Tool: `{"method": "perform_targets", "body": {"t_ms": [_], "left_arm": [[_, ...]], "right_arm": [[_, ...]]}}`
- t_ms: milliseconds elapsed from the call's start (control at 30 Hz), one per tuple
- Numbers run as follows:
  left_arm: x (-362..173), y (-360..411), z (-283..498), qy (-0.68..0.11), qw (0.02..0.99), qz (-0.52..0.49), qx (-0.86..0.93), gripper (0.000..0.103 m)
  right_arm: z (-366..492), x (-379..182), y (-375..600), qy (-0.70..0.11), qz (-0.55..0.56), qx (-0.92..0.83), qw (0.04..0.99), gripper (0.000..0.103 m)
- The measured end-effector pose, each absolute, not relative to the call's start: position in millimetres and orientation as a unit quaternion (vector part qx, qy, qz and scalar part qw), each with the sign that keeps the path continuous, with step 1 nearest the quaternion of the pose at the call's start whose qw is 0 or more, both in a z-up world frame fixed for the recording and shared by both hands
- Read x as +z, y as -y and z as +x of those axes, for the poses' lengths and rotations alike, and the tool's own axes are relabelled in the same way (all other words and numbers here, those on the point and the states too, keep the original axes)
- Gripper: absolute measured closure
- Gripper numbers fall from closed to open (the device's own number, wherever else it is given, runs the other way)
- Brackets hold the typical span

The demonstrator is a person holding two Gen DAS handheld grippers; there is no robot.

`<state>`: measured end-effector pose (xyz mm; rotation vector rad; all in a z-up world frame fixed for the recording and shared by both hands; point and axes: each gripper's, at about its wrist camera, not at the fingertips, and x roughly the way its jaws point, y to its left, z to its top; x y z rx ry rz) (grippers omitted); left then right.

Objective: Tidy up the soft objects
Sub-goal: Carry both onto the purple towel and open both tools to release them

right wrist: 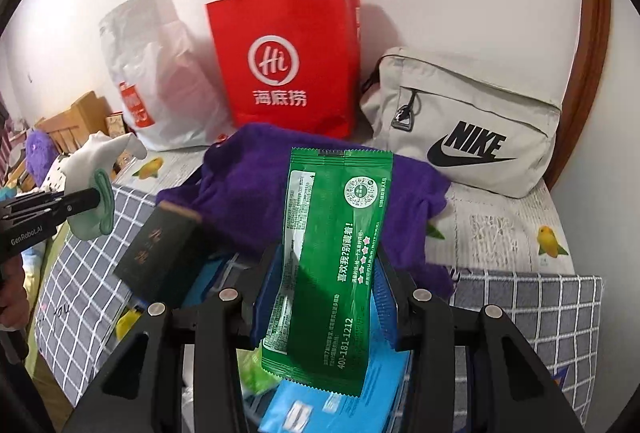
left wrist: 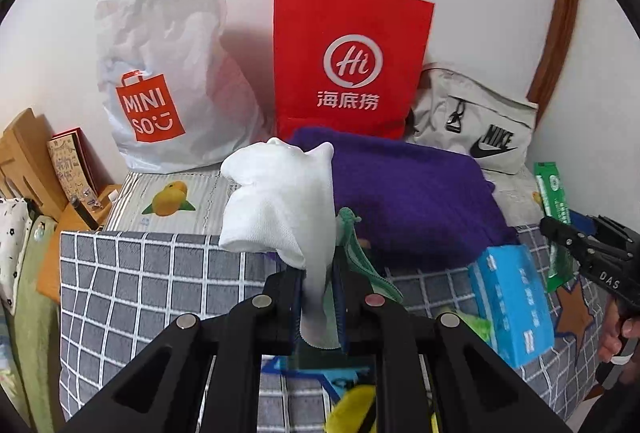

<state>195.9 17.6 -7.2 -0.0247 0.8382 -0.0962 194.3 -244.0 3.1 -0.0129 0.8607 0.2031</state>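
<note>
The sorting looks to be in its middle stretch. Three bags stand against the wall at the back of the bed: a white crinkled plastic shopping bag [left wrist: 160, 81], a red paper carrier bag with white handles [left wrist: 348, 61] and a beige fabric sling bag with a black logo [right wrist: 468, 125]. Whether anything has gone into them cannot be told from here. A folded purple knitted garment [left wrist: 408, 193] lies on the bed in front of the red bag, and a blue soft tissue pack [left wrist: 510, 305] rests on the grey checked pillow [left wrist: 152, 289], so several items seemingly remain to be placed.

The left claw [left wrist: 320, 297] is clenched almost fully on a white sock with a pale green cuff [left wrist: 276, 201], which stands bunched above the jaws, lifted clear of the bedding. The right claw [right wrist: 326, 297] is partly closed, gripping a green foil wet-wipe sachet [right wrist: 332, 257] across its width; the packet stands upright between the blue pads and buckles slightly where they press. Both items appear to be in transit toward the bags.
</note>
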Motion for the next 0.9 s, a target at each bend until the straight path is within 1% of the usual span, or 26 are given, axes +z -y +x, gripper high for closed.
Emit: {"method": "perform_targets", "body": {"t_ms": [467, 700, 900], "left_arm": [[-17, -11, 267, -0.425, 0.904, 0.003, -0.050, 0.090], [-34, 3, 305, -0.443, 0.894, 0.010, -0.066, 0.090], [-52, 18, 335, -0.458, 0.886, 0.025, -0.071, 0.089]], "right_arm": [[269, -23, 256, -0.443, -0.007, 0.082, 0.893, 0.060], [304, -37, 256, -0.455, -0.013, 0.080, 0.887, 0.060], [333, -61, 259, -0.480, -0.025, 0.077, 0.873, 0.060]]}}
